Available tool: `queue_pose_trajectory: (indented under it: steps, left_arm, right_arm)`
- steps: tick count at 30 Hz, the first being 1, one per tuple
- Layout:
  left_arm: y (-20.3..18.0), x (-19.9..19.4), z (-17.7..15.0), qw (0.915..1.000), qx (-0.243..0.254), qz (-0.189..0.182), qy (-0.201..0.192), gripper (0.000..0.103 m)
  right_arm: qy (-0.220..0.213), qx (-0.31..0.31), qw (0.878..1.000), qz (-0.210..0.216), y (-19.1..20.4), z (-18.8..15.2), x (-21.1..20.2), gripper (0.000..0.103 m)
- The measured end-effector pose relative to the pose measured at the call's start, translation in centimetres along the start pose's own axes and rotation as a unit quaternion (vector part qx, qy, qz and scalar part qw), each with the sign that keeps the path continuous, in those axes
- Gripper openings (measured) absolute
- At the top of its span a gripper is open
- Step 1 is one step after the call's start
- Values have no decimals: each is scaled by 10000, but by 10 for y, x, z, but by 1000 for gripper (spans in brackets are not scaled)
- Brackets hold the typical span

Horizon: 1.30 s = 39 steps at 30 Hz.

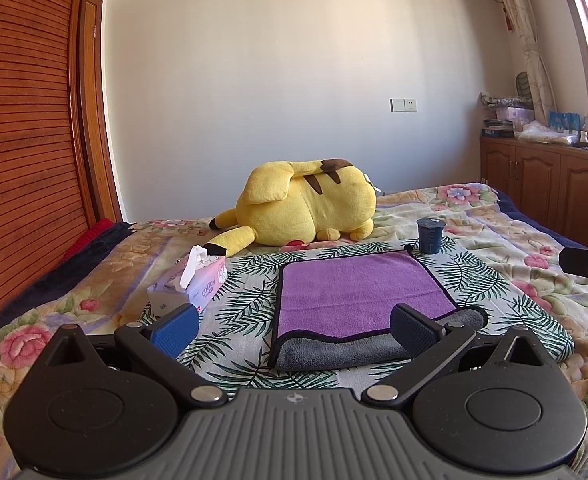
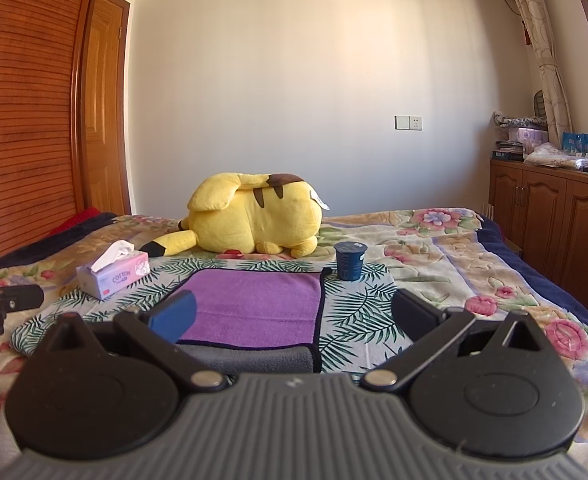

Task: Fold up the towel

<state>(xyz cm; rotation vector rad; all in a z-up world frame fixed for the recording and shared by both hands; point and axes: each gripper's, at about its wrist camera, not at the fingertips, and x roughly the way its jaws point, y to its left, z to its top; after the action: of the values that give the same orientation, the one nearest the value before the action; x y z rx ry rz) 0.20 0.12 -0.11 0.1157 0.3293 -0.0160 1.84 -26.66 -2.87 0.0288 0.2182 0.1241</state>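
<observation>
- Towel (image 1: 357, 292), purple with a grey underside, lies flat on the palm-leaf cloth (image 1: 246, 312) on the bed; its near edge is already turned up
- left gripper (image 1: 294, 326) and right gripper (image 2: 294, 316) both stand wide, holding nothing, above the near edge
- risk, I think: a far sweep can knock the dark cup (image 1: 429, 236) at the far corner; the tissue box (image 1: 198, 284) is near also

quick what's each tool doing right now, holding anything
Left tool: open, holding nothing, above the towel.
Right tool: open, holding nothing.
</observation>
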Motion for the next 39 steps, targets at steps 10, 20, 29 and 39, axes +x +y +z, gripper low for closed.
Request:
queue_pose_trajectory:
  steps: [10,20,29,39]
  left_arm:
    - [0,-1,0,10000,2,7,8,87]
    - [-2,2,-5,9999,56,-34,133,87]
    - [-5,5,-6,9994,139,-73,306,87]
    - [-9,10,-6,9983,209,-183,509,87]
  right_arm:
    - [1,1,10000,0,0,0,0,103]
    - [44,-20,10000,1,2,-2,3,103]
    - [156,-41,9999,54,2,-3,7,103]
    - [354,-151,9992,64,7,-5,16,103]
